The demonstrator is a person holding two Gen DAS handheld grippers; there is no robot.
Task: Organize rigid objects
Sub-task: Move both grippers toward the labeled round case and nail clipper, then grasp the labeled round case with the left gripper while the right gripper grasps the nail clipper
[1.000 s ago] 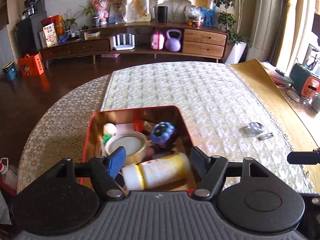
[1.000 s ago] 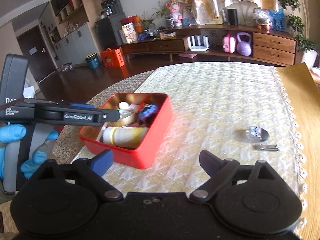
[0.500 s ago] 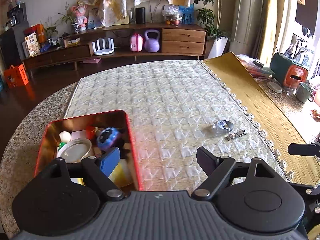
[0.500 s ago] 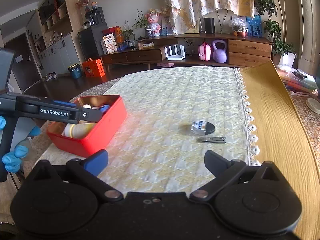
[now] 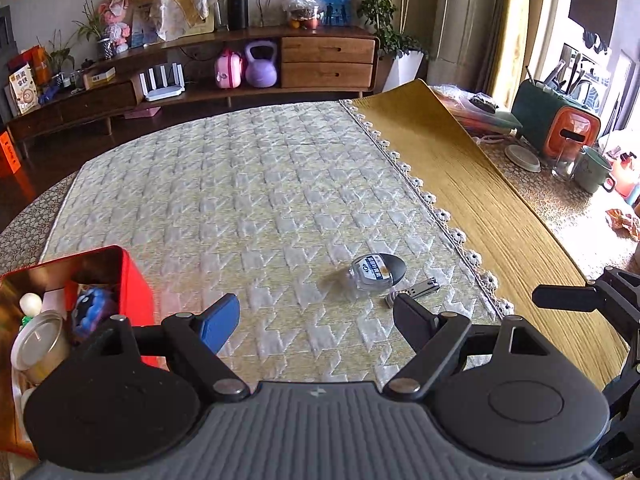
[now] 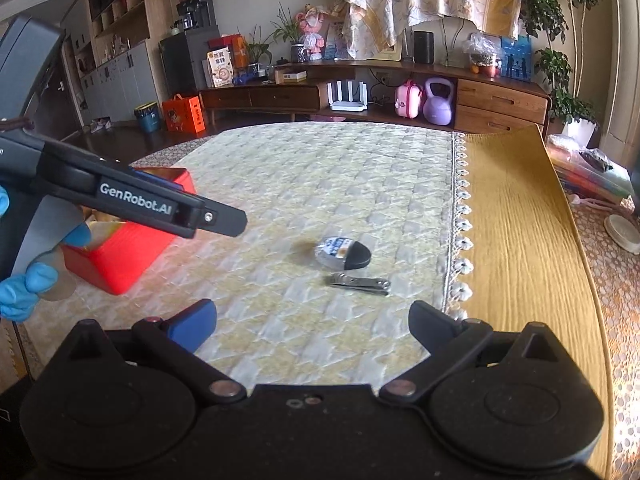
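Observation:
A red tin box holding several small objects sits at the table's left; it also shows in the right wrist view. A small clear jar with a black lid lies on its side on the quilted cloth, with metal nail clippers just right of it. Both show in the right wrist view, the jar and the clippers. My left gripper is open and empty, just short of the jar. My right gripper is open and empty, near the clippers.
A yellow mat covers the table's right part. A green and orange appliance, a mug and a saucer stand at the far right. A low wooden sideboard runs along the far wall.
My left gripper has swung right, away from the red box, and now faces the jar and clippers. My right gripper has also moved right and closer to them.

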